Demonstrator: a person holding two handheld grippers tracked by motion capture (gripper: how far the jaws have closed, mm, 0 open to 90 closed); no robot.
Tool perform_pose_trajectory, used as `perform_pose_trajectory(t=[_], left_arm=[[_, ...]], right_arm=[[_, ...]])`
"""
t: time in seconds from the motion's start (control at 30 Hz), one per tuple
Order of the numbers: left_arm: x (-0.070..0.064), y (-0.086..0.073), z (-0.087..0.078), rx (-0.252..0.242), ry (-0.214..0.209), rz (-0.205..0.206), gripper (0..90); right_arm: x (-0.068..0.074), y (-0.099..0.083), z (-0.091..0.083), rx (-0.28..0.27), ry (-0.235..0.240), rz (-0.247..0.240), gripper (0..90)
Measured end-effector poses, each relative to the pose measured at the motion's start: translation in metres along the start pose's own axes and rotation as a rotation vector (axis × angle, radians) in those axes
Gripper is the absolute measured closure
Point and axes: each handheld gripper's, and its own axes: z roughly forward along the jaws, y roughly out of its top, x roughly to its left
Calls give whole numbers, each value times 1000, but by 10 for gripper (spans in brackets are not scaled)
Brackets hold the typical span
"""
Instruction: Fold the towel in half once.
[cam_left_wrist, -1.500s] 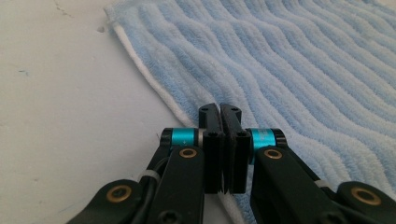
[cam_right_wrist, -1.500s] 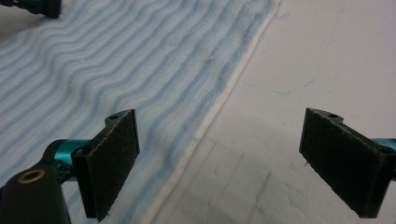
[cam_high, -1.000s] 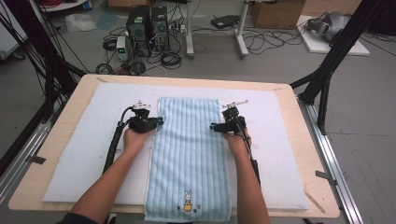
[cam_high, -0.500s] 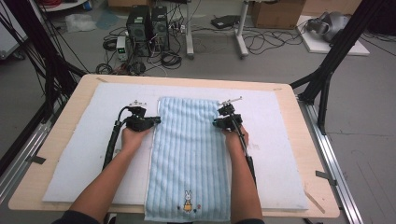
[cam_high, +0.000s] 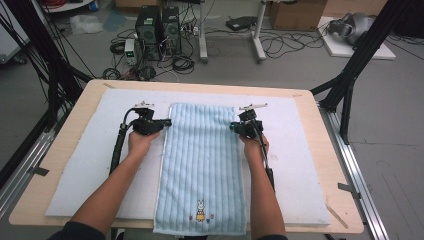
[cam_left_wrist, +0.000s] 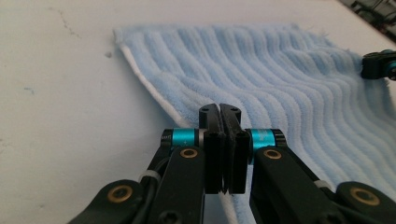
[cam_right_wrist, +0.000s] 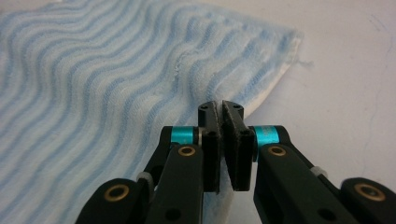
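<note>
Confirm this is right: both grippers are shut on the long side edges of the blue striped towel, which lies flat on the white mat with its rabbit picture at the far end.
Not quite. The rabbit picture sits at the near end of the towel, as the high view shows. The rest holds: left gripper and right gripper are shut on its side edges, on the white mat.

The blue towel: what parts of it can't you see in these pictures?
- High view: the blue towel hangs over the table's near edge; its end is cut off by the picture's bottom.
- High view: the bunny picture is too small to make out.
- Left gripper view: the left tongs cover the towel's edge behind them.
- Right gripper view: the right tongs do likewise.
</note>
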Motion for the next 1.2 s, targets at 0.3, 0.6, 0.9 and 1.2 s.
perform_pose_trajectory(t=[0.3, 0.6, 0.9, 1.2], left_arm=[[-17, -5, -22, -23, -42, 46, 877], [-33, -24, -41, -21, -59, 102, 876], [-37, -44, -53, -9, -101, 65, 874], [-39, -64, -56, 71, -130, 74, 874]], right_arm=[[3, -11, -26, -55, 63, 14, 861], [15, -27, -50, -60, 100, -35, 861], [28, -44, -62, -33, 127, -57, 860], [31, -66, -62, 46, 147, -35, 860]])
